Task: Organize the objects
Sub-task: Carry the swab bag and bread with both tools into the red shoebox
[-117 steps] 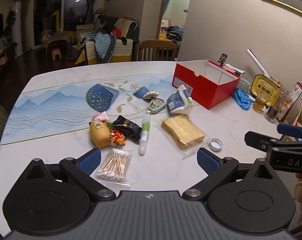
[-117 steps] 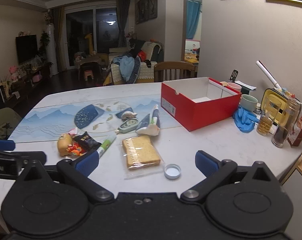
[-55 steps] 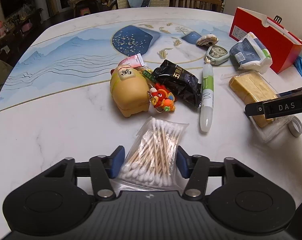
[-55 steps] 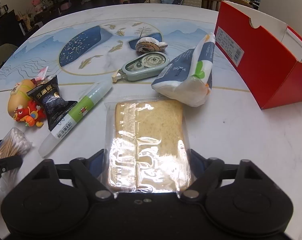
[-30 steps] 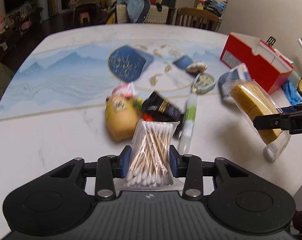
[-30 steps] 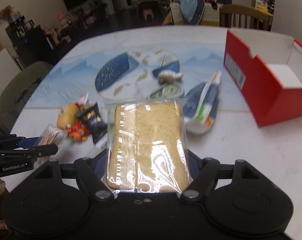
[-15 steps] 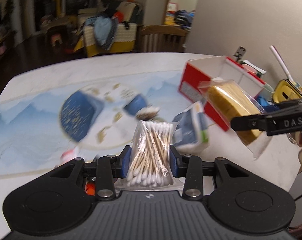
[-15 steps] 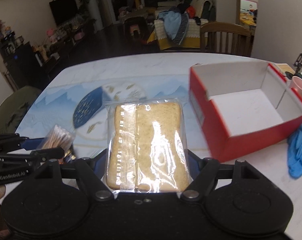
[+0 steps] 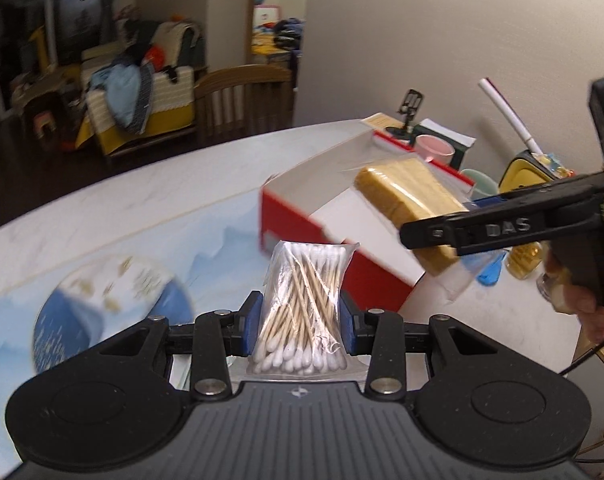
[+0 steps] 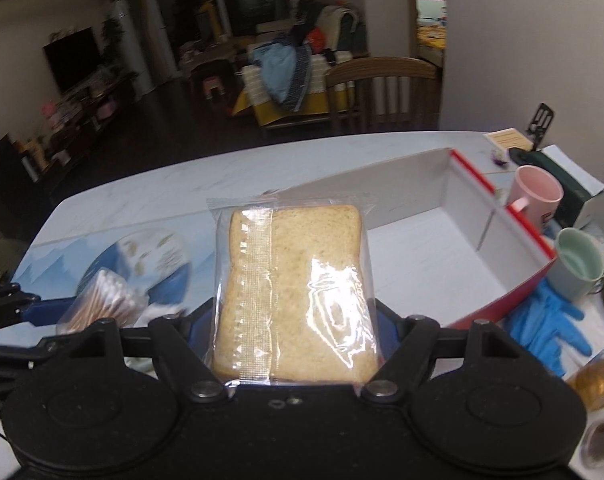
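My left gripper is shut on a clear bag of cotton swabs and holds it in the air before the red box. My right gripper is shut on a wrapped slice of bread and holds it over the near left end of the red box, whose white inside shows empty. In the left wrist view the bread hangs over the box, held by the right gripper. In the right wrist view the swab bag shows at lower left.
A pink mug, a green mug and a blue glove lie right of the box. A glass of amber liquid stands at the near right. A wooden chair stands beyond the table's far edge.
Both grippers have lifted their loads off the table and carried them right toward the red box. The bread now hangs over the box's open top.
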The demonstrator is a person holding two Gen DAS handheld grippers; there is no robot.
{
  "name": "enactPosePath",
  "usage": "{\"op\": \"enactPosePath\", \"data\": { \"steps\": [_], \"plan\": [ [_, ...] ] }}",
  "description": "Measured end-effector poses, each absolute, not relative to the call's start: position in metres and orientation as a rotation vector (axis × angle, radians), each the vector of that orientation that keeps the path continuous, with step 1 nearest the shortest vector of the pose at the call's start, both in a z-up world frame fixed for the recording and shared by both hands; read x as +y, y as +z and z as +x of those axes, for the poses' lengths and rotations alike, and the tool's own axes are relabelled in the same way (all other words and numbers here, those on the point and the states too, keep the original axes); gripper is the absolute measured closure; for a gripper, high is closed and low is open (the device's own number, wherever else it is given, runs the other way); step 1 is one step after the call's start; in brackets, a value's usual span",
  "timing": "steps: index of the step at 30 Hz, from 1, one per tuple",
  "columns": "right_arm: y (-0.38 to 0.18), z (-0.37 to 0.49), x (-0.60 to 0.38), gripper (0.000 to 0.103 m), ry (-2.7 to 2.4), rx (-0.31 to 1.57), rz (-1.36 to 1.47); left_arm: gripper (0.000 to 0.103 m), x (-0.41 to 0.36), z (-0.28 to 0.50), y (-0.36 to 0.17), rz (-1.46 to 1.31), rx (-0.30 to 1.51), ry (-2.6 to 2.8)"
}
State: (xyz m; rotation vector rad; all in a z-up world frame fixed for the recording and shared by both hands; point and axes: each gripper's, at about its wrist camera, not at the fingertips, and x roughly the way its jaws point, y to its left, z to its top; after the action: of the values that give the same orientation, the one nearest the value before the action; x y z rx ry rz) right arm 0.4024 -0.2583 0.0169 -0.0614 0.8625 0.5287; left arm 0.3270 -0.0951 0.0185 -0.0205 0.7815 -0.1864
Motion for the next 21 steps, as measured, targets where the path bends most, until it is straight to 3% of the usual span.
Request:
{"op": "enactPosePath", "data": {
  "steps": [21],
  "plan": [
    [-0.035,0.541,-0.296,0.027,0.318,0.955,-0.058,0.066,-0.198,0.473,-0.011,0.195,0.862,-0.274]
  ]
}}
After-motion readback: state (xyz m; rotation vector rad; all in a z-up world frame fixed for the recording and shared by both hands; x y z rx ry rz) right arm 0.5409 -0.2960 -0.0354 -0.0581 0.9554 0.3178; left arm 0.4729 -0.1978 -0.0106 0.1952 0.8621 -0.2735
